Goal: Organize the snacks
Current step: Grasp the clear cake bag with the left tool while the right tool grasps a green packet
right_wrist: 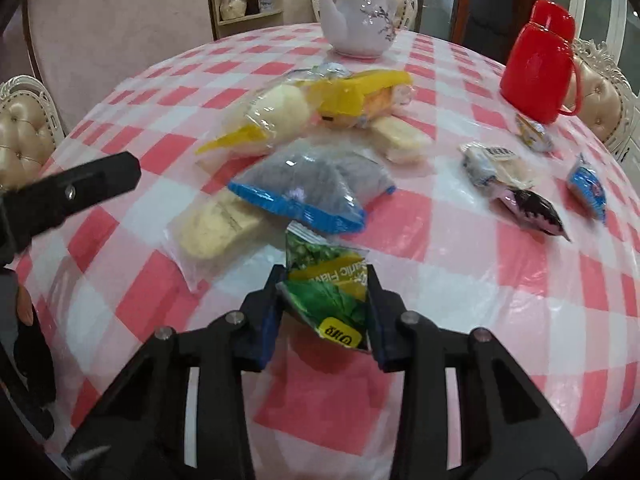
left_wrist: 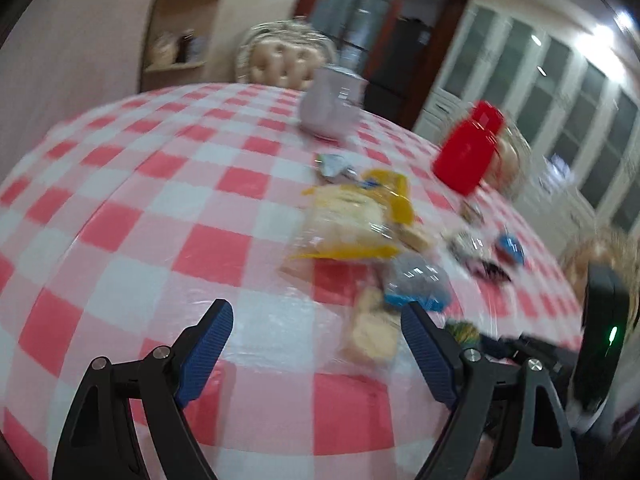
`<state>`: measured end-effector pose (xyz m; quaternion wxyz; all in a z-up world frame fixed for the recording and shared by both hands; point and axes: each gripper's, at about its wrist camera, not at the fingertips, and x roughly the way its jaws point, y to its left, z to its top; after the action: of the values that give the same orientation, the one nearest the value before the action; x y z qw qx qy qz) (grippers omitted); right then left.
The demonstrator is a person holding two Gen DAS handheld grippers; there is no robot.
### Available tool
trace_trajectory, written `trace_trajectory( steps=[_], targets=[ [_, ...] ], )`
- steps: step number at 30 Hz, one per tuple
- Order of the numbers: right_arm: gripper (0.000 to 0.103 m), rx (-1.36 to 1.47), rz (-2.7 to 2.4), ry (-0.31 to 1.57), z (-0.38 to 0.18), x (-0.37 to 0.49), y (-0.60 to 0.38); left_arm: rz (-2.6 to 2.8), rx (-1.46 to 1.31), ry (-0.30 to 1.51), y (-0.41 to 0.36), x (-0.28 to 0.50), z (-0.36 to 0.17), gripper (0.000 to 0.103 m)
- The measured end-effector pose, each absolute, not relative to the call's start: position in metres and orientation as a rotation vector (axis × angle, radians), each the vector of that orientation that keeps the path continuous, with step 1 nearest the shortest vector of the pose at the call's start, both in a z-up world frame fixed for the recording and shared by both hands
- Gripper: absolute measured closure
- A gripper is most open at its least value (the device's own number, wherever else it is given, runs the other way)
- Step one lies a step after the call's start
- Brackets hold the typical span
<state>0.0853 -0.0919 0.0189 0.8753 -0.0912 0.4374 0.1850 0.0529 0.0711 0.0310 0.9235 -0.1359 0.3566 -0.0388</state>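
Note:
My right gripper (right_wrist: 326,280) is shut on a green and yellow snack packet (right_wrist: 324,284) and holds it just above the checked tablecloth. Ahead of it lie a blue-edged bag of dark snacks (right_wrist: 308,184), a clear pack of pale biscuits (right_wrist: 216,224) and a yellow bread bag (right_wrist: 304,108). My left gripper (left_wrist: 316,316) is open and empty over the cloth, left of the same pile; the blue-edged bag (left_wrist: 416,284) and yellow bag (left_wrist: 360,216) show blurred in its view. The left gripper's body shows in the right wrist view (right_wrist: 68,192).
A white teapot (right_wrist: 358,16) stands at the far side and a red flask (right_wrist: 538,60) at the far right. Small wrapped snacks (right_wrist: 532,208) and a blue packet (right_wrist: 588,188) lie to the right. Padded chairs (right_wrist: 24,128) ring the round table (right_wrist: 520,320).

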Motion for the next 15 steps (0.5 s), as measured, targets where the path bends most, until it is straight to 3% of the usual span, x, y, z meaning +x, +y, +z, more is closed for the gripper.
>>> trace_trajectory(
  steps=[9,12,14,15],
  targets=[
    [0.063,0.166,0.26,0.806,0.065,0.064,-0.2,-0.128,0.109,0.91,0.002,0.086,0.006,0.016],
    [0.063,0.223,0.264,0.794,0.069,0.058,-0.211,-0.154,0.075,0.951,0.004,0.1,0.001,0.017],
    [0.063,0.219,0.271,0.788,0.074,0.054,-0.209,-0.167,0.073,0.939,0.006,0.101,0.002,0.025],
    [0.062,0.213,0.276,0.783,0.077,0.053,-0.207,-0.187,0.083,0.928,0.004,0.098,0.003,0.038]
  ],
)
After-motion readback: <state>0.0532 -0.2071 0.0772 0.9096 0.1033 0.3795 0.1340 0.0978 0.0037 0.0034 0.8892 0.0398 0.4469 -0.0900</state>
